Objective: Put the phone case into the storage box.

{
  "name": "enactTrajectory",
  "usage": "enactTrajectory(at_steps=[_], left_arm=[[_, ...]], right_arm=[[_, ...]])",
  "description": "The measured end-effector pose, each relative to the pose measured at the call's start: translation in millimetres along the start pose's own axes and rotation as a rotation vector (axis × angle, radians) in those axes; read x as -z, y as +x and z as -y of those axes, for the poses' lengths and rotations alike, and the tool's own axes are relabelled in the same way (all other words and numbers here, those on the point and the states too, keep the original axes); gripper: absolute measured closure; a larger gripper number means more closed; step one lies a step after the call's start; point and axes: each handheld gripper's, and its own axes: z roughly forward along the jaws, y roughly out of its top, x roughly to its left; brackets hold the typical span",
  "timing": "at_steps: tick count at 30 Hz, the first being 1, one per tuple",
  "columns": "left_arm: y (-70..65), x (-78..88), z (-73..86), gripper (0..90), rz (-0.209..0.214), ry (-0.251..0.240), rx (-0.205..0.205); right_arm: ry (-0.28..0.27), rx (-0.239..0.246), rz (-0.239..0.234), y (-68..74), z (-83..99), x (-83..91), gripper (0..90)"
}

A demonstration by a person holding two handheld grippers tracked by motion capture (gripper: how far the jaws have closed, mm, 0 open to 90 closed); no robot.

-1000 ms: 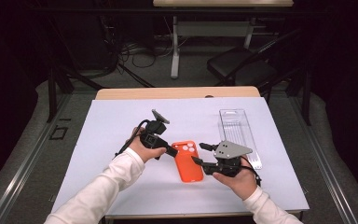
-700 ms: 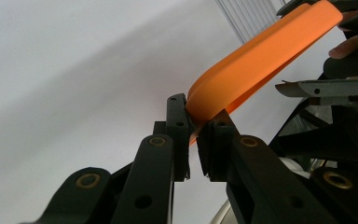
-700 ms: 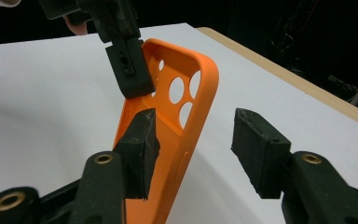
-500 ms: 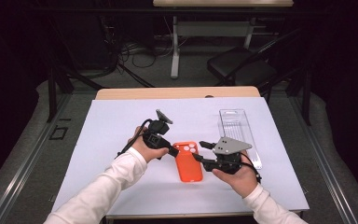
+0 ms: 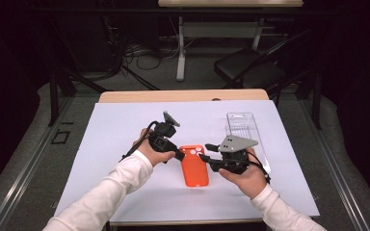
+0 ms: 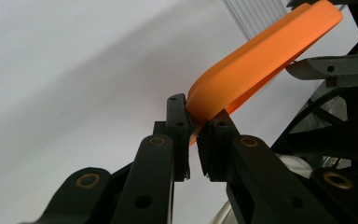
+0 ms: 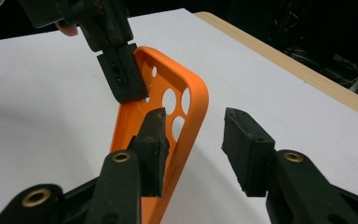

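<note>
White sheet covers the table (image 5: 125, 125). Left gripper (image 6: 193, 133) clamped tight on a corner of the orange phone case (image 5: 194, 165), lifting that edge. Right gripper (image 7: 193, 140) part open, jaws just been closing, straddling the case's opposite rim, pads not pressing yet. Clear plastic tray (image 5: 243, 126) lies just beyond the right hand (image 5: 243, 175).

Wooden table (image 5: 183, 95), light top, a strip bare along the far edge. White sheet (image 5: 115, 130) covers nearly all the rest. On the sheet: orange phone case (image 5: 195, 168) near the middle, clear plastic tray (image 5: 241, 126) toward the right, lengthwise front to back.
</note>
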Motion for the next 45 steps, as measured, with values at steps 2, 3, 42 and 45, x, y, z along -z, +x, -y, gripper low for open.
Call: enactTrajectory(at_steps=[2, 3, 42, 45], left_arm=[[-0.5, -0.6, -0.2, 83.2, -0.002, 0.006, 0.0], [-0.6, -0.8, -0.1, 83.2, -0.002, 0.005, -0.001], [-7.5, -6.5, -0.3, 83.2, -0.042, 0.022, -0.024], [-7.5, -6.5, -0.5, 83.2, -0.042, 0.022, -0.023]], right_arm=[[0.011, 0.006, -0.002, -0.2, -2.3, -0.1, 60.9], [0.014, 0.008, -0.006, -0.5, -3.7, -0.2, 61.3], [0.155, 0.018, -0.002, 2.7, -25.6, -9.6, 76.7], [0.167, 0.023, 0.005, 3.2, -26.6, -9.5, 77.2]])
